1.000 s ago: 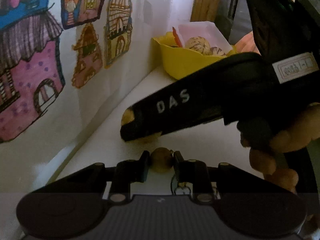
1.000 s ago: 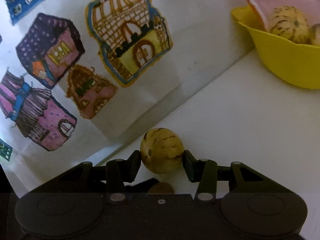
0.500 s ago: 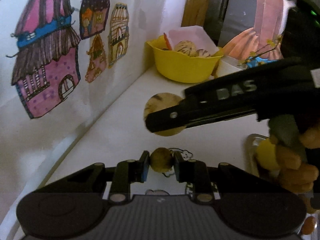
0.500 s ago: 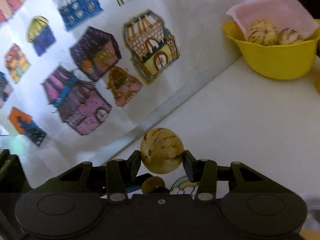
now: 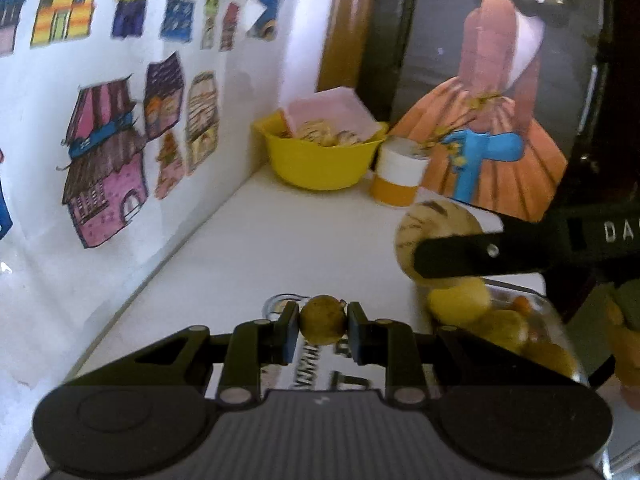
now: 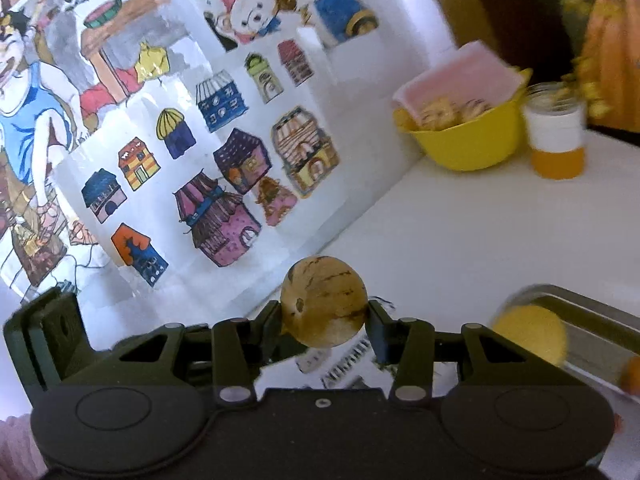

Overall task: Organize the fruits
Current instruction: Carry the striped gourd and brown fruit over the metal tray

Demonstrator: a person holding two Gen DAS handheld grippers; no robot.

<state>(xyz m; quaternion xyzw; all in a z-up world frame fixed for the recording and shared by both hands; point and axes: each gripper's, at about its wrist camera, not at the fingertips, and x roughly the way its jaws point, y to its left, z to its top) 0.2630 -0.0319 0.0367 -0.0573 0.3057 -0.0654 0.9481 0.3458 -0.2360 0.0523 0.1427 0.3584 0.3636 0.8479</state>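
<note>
While each hand-held gripper was clamped on fruit, the right with its striped melon hung nearer the tray than the left with its small brown fruit.

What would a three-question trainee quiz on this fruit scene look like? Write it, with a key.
1. True or false: the left claw is shut on a small brown fruit.
2. What does the right claw grip?
3. The yellow bowl stands: A) against the wall B) inside the clear tray.

Key: 1 true; 2 a striped round fruit; 3 A.
</note>
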